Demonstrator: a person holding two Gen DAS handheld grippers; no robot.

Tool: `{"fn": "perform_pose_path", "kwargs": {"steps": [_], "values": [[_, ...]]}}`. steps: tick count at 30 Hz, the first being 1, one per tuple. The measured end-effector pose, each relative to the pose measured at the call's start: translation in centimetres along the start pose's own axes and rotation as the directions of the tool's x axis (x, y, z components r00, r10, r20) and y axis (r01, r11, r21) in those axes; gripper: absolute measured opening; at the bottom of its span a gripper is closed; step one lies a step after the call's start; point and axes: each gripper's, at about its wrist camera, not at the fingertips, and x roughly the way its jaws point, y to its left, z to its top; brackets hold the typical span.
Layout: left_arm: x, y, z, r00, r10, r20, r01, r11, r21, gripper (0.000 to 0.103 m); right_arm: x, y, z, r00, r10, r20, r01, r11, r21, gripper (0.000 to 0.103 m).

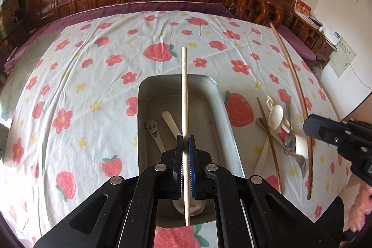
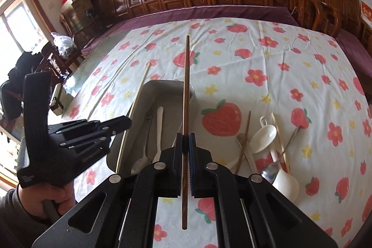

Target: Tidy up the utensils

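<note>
The left gripper (image 1: 185, 143) is clamped on a pale chopstick (image 1: 184, 90) held above the metal tray (image 1: 210, 87), where a smiley-face utensil (image 1: 153, 129) and a white spoon (image 1: 171, 123) lie. The right gripper (image 2: 185, 141) is clamped on a dark chopstick (image 2: 186, 85) beside the tray. To the tray's right, a heap of spoons (image 2: 265, 135), chopsticks and what looks like a fork (image 1: 302, 163) rests on the strawberry tablecloth (image 1: 93, 57).

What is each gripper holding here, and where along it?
The left gripper clamps a pale chopstick toward its lower end. The right gripper clamps a dark brown chopstick around mid-length.
</note>
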Motion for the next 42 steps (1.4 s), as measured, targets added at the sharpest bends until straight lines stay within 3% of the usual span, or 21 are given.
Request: {"fn": "perform_pose_path", "kwargs": {"steps": [9,26,42], "values": [[0.4,0.8,-0.3,1.0,0.009,-0.001,-0.009,1.0,-0.009,0.004,1.6,1.5,0.7,1.0,0.03,0.001,-0.03,0.999,-0.018,0.006],[-4.1,3.8,-1.9,0.998,-0.007,0.069,0.01,0.999,-0.04,0.004,7.4,5.0,1.3,0.995,0.091,-0.047,-0.092,0.995,-0.03,0.006],[-5.3,5.0,-3.6,0.996,0.029,0.08,-0.027,0.999,-0.026,0.004,10.6,5.5,0.6,0.996,0.04,-0.082,-0.045,0.997,-0.061,0.007]]}}
